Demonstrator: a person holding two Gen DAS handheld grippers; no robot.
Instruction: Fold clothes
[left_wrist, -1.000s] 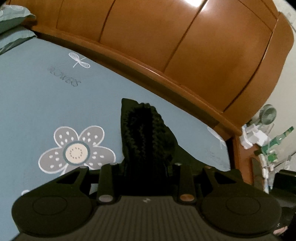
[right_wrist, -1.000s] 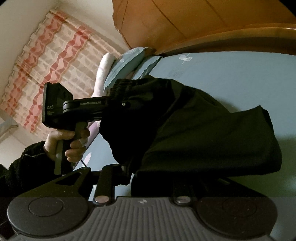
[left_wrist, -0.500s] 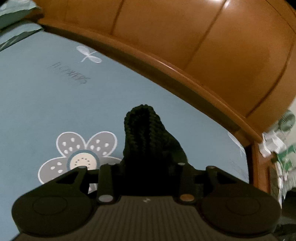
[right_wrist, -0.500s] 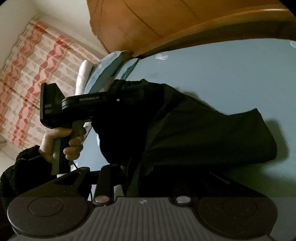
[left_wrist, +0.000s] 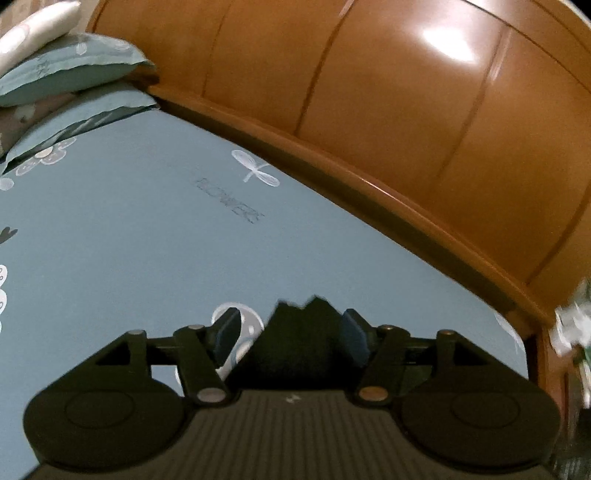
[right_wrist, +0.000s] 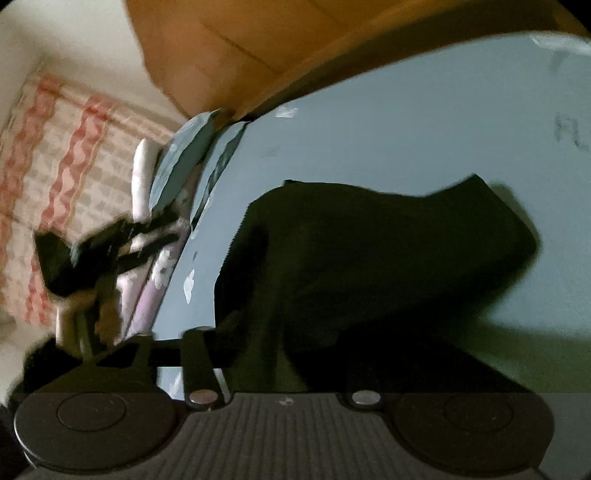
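Released, black garment (right_wrist: 369, 266) lies beside opened left claw (left_wrist: 291, 334); right claw (right_wrist: 280, 354) grip hidden, cannot tell

Setting: home bedroom. Bed (left_wrist: 155, 251) with blue sheet printed with flowers and the word "FLOWERS". Wooden headboard (left_wrist: 388, 110), glossy and panelled, along the bed's far edge. Stacked pillows (left_wrist: 70, 74) at the bed's corner against the headboard. Pink-and-white patterned curtain (right_wrist: 62, 155) beyond the pillows.
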